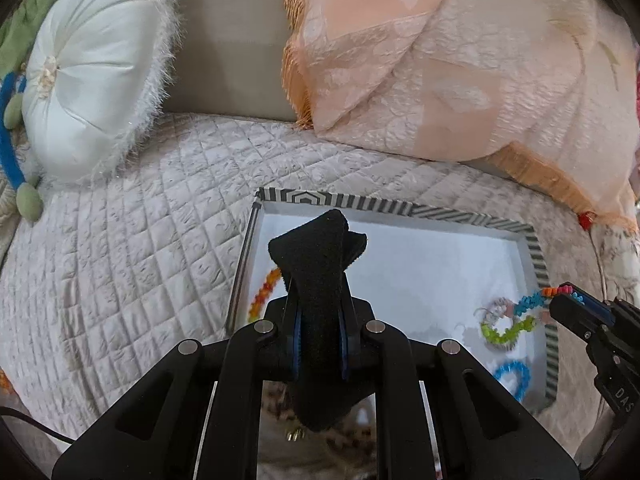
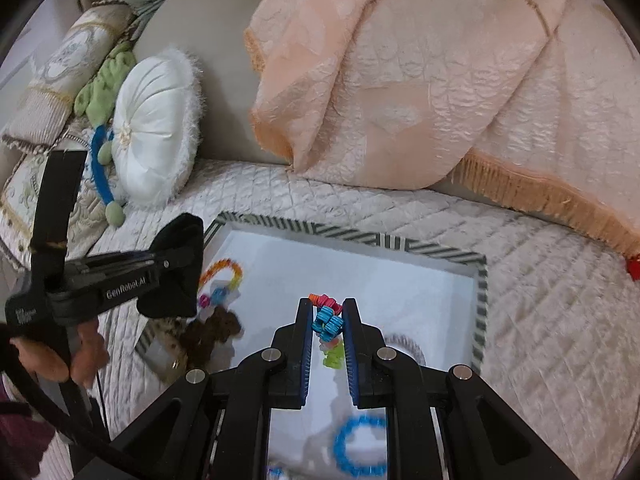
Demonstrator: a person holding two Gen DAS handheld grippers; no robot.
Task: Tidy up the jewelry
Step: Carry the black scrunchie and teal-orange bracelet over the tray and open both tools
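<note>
A mirrored tray (image 1: 536, 256) with a striped rim (image 2: 482, 300) lies on the quilted bed. My left gripper (image 1: 320, 320) is shut on a black velvet jewelry stand (image 1: 316, 280), held above the tray's left side; it also shows in the right wrist view (image 2: 176, 268). My right gripper (image 2: 328, 320) is shut on a multicoloured bead bracelet (image 2: 328, 318), held above the tray; it also shows in the left wrist view (image 1: 532, 300). In the tray lie an orange bracelet (image 2: 224, 268), a blue bracelet (image 2: 360, 446) and a brown piece (image 2: 212, 332).
A round white cushion (image 1: 92, 76) and a green and blue plush toy (image 1: 12, 152) lie at the back left. A peach bedspread (image 1: 460, 60) with an orange fringe lies behind the tray. The person's hand (image 2: 60, 360) holds the left gripper's handle.
</note>
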